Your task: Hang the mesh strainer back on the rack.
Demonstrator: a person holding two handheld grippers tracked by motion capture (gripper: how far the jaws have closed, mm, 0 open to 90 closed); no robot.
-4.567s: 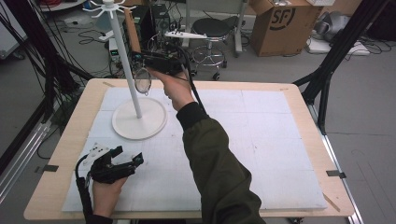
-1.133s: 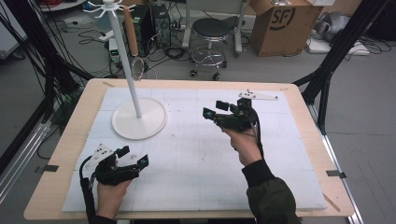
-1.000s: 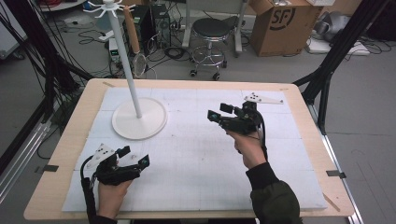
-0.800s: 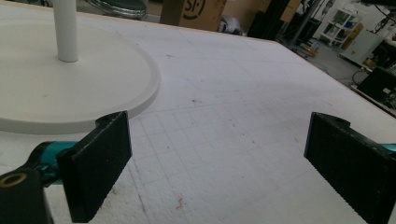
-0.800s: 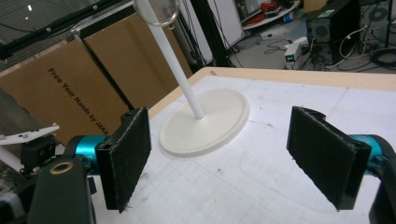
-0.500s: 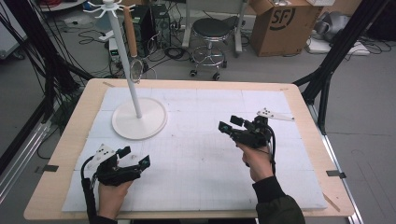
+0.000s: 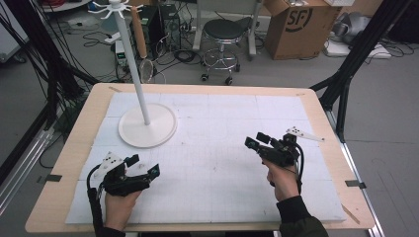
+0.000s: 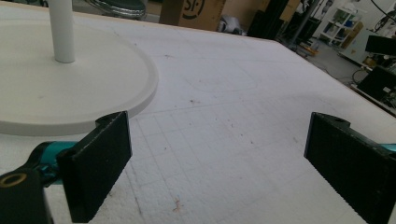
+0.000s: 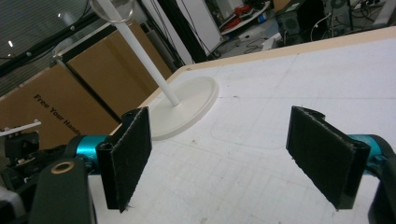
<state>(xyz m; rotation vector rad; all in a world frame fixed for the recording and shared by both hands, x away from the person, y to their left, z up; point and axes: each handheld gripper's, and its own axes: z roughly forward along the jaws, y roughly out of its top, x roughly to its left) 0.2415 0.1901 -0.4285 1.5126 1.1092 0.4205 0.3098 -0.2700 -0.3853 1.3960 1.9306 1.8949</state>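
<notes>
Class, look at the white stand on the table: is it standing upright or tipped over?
Upright. The white stand has its round base flat on the white mat and its pole rises straight up to the hooks on top.

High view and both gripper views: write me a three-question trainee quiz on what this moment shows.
1. True or false: the right gripper is shut on the white stand.
2. Which part of the white stand rests on the white mat? A) a round flat base B) three legs C) a clamp
3. Fill in: the left gripper has its jaws ____.

Key
1. False. Its jaws stand wide apart with nothing between them, well away from the stand.
2. A. The thin pole rises from a round flat base.
3. Open, with bare mat between them in the left gripper view.
</notes>
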